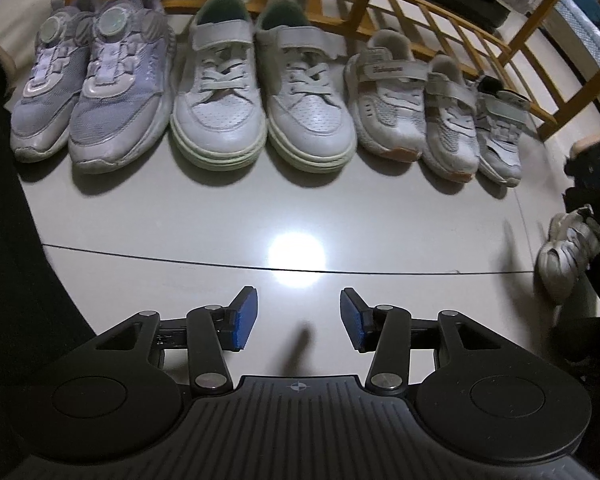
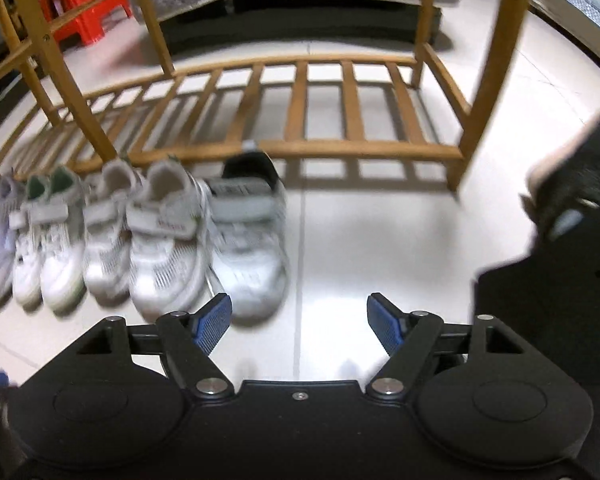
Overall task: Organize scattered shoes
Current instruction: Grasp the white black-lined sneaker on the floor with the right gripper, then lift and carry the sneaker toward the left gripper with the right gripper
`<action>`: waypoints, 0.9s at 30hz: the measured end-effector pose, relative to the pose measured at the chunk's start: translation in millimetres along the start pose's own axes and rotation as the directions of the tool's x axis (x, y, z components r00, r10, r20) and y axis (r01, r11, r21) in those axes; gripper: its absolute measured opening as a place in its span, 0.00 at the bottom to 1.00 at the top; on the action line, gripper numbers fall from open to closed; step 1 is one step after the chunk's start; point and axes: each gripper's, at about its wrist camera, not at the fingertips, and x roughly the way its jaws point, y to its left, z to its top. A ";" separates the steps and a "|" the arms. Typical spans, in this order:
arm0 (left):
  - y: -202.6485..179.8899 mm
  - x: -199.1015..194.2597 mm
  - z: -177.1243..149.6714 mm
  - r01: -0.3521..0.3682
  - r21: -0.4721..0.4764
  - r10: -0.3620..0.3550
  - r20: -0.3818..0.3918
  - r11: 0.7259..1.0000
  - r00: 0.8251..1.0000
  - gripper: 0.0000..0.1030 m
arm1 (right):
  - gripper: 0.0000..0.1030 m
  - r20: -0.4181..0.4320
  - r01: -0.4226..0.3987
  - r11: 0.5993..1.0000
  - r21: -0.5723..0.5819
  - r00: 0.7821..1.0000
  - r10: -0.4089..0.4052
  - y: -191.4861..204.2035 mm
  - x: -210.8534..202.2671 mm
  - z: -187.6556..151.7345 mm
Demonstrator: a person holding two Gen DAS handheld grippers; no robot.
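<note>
shoe row (image 1: pixel 260 96) ahead, floor (image 1: pixel 220 216) (seemingly) clear

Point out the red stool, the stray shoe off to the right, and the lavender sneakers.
red stool (image 2: pixel 85 4), right wrist view, its seat
stray shoe (image 1: pixel 562 258), left wrist view, its side
lavender sneakers (image 1: pixel 116 120), left wrist view, right shoe's toe

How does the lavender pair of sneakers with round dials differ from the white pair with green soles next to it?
The lavender dial-fastened pair closes with round turn-dials over mesh uppers; the white green-soled pair uses laces plus a strap, with perforated smooth toes. The lavender pair stands at the row's left end, the white pair second. Both stand upright on the pale floor, toes toward the camera, before the wooden rack.
</note>
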 end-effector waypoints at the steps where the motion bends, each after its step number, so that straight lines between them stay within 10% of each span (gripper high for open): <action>1: -1.4 -1.6 -0.1 0.003 0.003 -0.003 0.004 1.000 1.000 0.46 | 0.75 -0.010 -0.001 1.000 0.005 1.000 0.001 -2.7 -3.8 -4.0; 11: -8.2 -8.7 -1.7 0.010 0.004 -0.010 0.015 1.000 1.000 0.47 | 0.59 -0.113 0.015 0.996 0.093 0.994 -0.004 -24.3 7.0 -11.3; 17: -4.0 -12.7 -4.0 0.003 -0.003 -0.003 0.024 1.000 1.000 0.48 | 0.31 -0.150 0.047 0.995 0.084 0.988 -0.035 -21.8 27.2 -7.6; 21: -0.6 -11.8 -3.0 -0.003 -0.018 0.004 0.021 1.000 1.000 0.48 | 0.12 -0.157 -0.033 0.993 0.113 0.986 0.051 -20.3 22.8 -4.2; 27: -3.6 -14.8 -3.0 0.002 -0.010 -0.001 0.029 1.000 1.000 0.48 | 0.12 -0.167 -0.137 0.982 0.131 0.973 0.158 -2.1 16.5 -9.8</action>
